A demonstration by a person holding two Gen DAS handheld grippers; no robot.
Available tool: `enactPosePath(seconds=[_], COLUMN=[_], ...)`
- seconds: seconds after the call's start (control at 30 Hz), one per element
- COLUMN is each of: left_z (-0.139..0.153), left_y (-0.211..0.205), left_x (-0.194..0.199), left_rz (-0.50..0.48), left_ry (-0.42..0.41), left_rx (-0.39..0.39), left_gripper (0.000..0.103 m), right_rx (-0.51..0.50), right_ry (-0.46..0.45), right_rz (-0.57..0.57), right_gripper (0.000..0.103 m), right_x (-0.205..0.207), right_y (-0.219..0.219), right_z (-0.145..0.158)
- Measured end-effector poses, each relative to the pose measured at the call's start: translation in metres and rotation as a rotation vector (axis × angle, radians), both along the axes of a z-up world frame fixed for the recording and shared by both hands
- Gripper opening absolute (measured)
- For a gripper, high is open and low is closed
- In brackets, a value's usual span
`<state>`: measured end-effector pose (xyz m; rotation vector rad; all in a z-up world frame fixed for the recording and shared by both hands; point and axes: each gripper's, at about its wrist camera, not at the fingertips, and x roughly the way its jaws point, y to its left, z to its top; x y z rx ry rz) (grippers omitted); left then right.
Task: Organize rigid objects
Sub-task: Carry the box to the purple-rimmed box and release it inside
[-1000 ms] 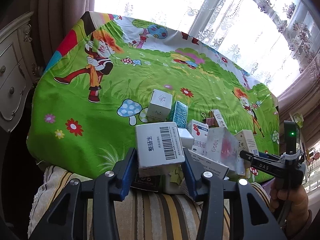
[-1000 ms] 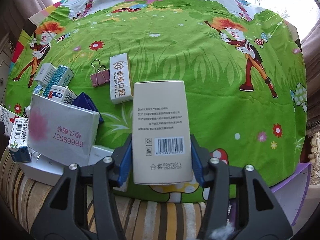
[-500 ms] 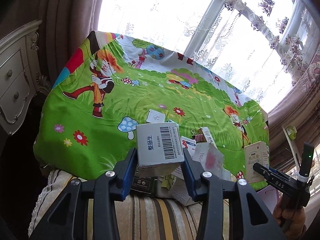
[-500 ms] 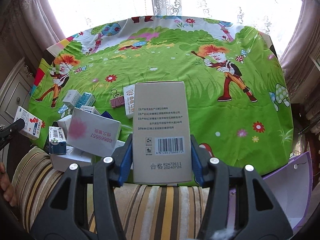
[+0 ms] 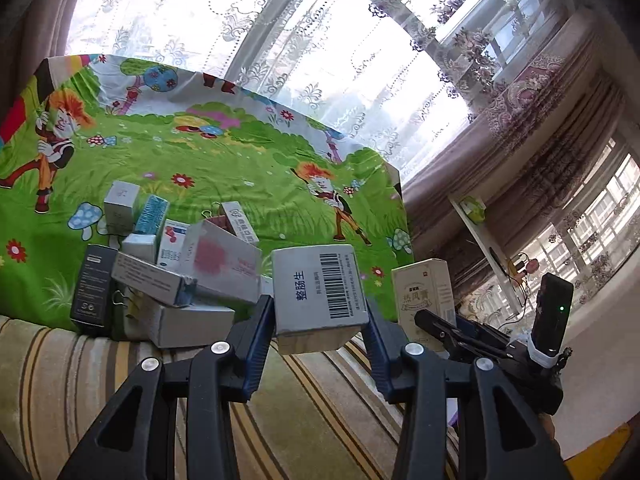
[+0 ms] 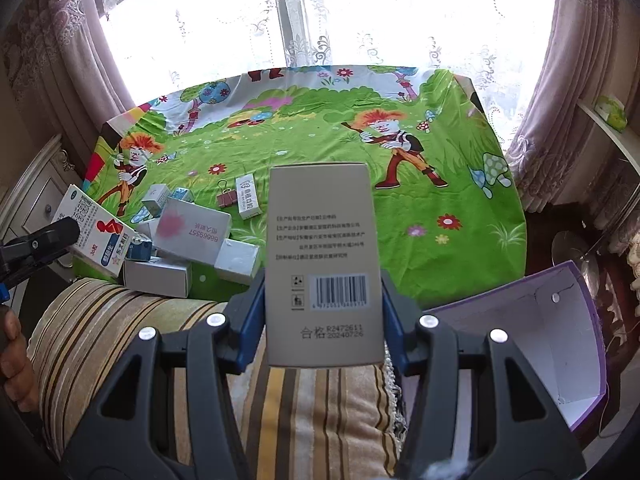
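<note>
The left gripper (image 5: 320, 320) has its fingers (image 5: 256, 332) closed on a white barcode box (image 5: 320, 288), and the right gripper (image 6: 322, 316) has its fingers (image 6: 250, 320) closed on a tall beige box (image 6: 322, 264). Since a second ago both have risen and drawn back from the tabletop (image 6: 440, 200), now over the striped cushion (image 6: 120, 320). The pile of boxes (image 6: 192, 240) stays at the tabletop's near left corner. A purple carton (image 6: 540, 340) now shows beside the near right corner

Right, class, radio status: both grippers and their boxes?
Left gripper shut on white barcode box. Right gripper shut on beige box. Purple bin open, unobstructed.
</note>
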<state>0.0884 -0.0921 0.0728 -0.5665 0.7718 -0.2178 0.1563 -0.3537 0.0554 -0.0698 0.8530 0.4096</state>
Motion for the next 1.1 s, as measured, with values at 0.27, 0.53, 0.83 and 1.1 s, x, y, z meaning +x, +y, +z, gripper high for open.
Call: enactPosePath(seconds=[0.27, 0.53, 0.83, 1.1], left_z=[-0.013, -0.019, -0.013, 0.012], left_y=[-0.084, -0.144, -0.155, -0.127], left_x=[0.007, 0.011, 0.015, 0.004], left_rz=[-0.264, -0.432, -0.433, -0.290], left_ry=[0.038, 0.072, 0.035, -0.065], left_rx=[-0.129, -0.139, -0.047, 0.073], left_gripper=[0.044, 0.045, 0.084, 0.100], right_rx=[-0.055, -0.096, -0.086, -0.088], right_ry=[-0.012, -0.020, -0.082, -0.145], right_rz=[-0.162, -0.296, -0.400, -0.374], right_gripper=[0.055, 0.056, 0.098, 0.099], right_x=[-0.022, -0.031, -0.035, -0.039], right_y=[-0.068, -0.114, -0.137, -0.123], right_z=[-0.007, -0.011, 0.005, 0.020])
